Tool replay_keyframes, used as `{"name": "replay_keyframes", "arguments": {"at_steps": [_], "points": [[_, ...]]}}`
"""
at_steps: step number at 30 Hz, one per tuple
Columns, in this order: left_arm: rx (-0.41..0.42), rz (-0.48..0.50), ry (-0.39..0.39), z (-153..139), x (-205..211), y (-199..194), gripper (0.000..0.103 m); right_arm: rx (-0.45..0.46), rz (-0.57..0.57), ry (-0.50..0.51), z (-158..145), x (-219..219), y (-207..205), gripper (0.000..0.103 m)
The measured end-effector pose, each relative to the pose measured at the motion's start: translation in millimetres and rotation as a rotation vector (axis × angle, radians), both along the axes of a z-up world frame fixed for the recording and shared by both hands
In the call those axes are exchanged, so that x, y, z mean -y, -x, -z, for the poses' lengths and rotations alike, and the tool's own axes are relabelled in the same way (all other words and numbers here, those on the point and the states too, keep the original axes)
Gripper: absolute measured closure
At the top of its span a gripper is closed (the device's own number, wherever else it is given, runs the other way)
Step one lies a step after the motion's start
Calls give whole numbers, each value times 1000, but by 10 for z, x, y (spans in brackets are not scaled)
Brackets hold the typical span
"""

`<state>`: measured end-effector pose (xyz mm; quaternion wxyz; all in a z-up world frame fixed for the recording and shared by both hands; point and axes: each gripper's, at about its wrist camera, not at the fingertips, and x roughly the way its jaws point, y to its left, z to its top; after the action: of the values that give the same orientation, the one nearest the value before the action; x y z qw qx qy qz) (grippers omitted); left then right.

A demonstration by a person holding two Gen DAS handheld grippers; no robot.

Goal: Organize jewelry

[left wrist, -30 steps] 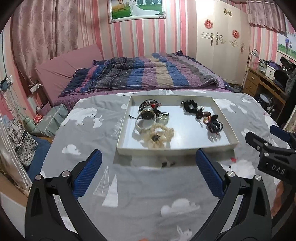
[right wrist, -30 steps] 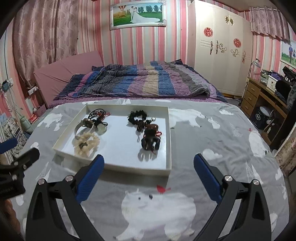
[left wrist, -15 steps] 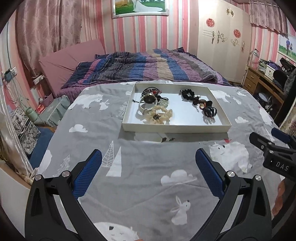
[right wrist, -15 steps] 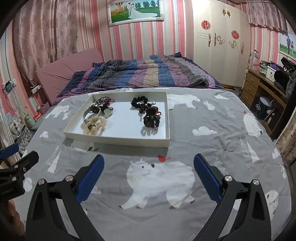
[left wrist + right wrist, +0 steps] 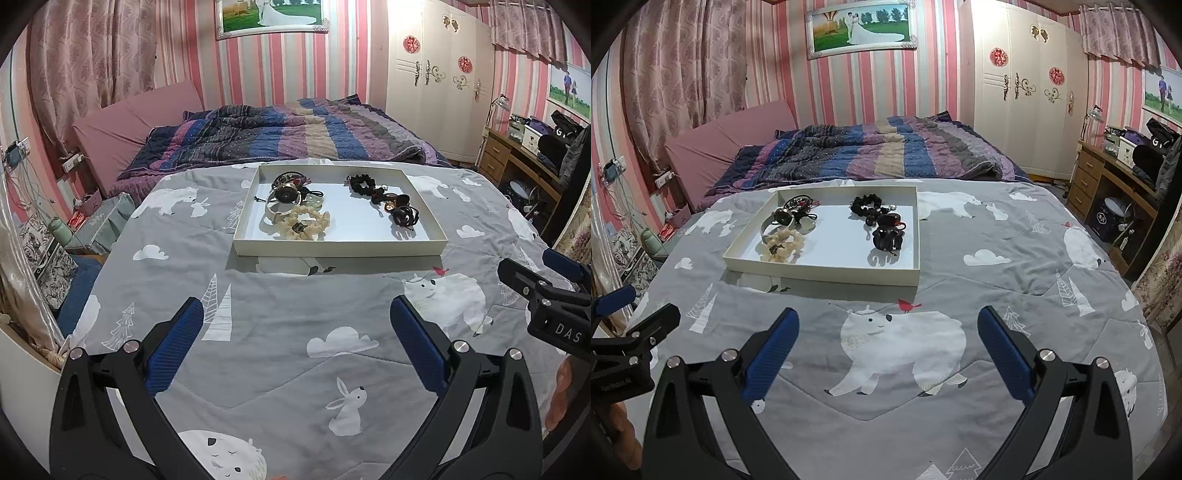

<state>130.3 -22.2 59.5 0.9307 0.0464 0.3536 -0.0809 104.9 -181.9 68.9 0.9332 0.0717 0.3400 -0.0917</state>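
When I look along my left gripper point(image 5: 295, 347), its blue fingers stand wide apart with nothing between them, well short of the white tray point(image 5: 340, 248) on the grey animal quilt point(image 5: 280, 332). Inside the tray a cream scrunchie point(image 5: 306, 223) lies near its front left, by a tangle I can't sort out. My right gripper point(image 5: 543, 291) is cut off past the tray's right side.

From my right gripper point(image 5: 888, 345), spread wide and holding nothing, the tray point(image 5: 827, 271) sits ahead and left, with a black claw clip point(image 5: 886, 238) near its right wall.
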Motion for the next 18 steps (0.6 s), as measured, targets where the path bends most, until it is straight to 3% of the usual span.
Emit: {"name": "replay_keyframes", "arguments": {"at_steps": [18], "points": [[9, -9, -8, -27, 8, 40, 3, 8, -9, 12, -1, -20, -9, 6]]}}
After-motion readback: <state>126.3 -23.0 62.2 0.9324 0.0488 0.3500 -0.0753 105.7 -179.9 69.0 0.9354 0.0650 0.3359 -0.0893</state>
